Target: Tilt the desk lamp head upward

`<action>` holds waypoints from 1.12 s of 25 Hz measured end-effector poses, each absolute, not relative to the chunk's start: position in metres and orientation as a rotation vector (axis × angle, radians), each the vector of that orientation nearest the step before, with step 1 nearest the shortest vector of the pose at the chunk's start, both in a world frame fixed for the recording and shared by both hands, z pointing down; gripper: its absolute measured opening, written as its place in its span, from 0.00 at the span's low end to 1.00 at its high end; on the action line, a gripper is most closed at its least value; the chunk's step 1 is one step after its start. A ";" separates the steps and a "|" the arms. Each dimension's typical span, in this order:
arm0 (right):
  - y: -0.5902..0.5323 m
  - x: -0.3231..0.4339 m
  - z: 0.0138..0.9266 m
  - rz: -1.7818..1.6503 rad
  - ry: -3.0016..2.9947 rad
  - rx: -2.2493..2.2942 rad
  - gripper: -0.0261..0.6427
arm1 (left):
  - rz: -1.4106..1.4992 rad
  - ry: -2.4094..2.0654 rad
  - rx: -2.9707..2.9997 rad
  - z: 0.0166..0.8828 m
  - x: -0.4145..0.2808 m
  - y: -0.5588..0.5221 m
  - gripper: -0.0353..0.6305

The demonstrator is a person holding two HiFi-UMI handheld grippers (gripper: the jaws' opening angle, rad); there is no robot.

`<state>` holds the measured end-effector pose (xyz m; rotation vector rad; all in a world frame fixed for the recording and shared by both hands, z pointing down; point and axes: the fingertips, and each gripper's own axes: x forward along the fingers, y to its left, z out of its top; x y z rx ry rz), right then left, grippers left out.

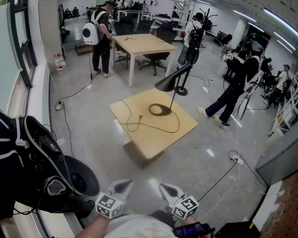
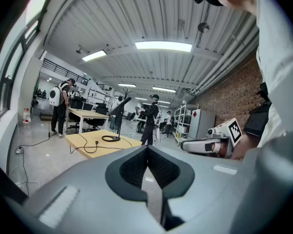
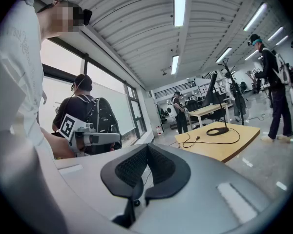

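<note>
The desk lamp (image 1: pixel 171 82) stands on a low wooden worktop (image 1: pixel 154 138) in the middle of the floor, towards its far side. Its round base (image 1: pixel 160 109) rests flat, and the cone head slants down to the left. A black cable (image 1: pixel 139 124) loops across the worktop on the near left of the base. Both grippers are held at the near edge of the scene, well apart from the lamp. The left gripper (image 1: pixel 123 184) has its jaws pressed together with nothing between them. The right gripper (image 1: pixel 165 188) is likewise closed and empty. Several people stand around a far table (image 1: pixel 141 44).
</note>
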<state>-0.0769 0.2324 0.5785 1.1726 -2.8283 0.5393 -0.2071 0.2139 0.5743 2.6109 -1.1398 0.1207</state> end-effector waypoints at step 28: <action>0.233 -0.058 0.579 0.525 -2.778 1.298 0.06 | 0.091 -1.084 2.651 0.570 -0.188 0.223 0.06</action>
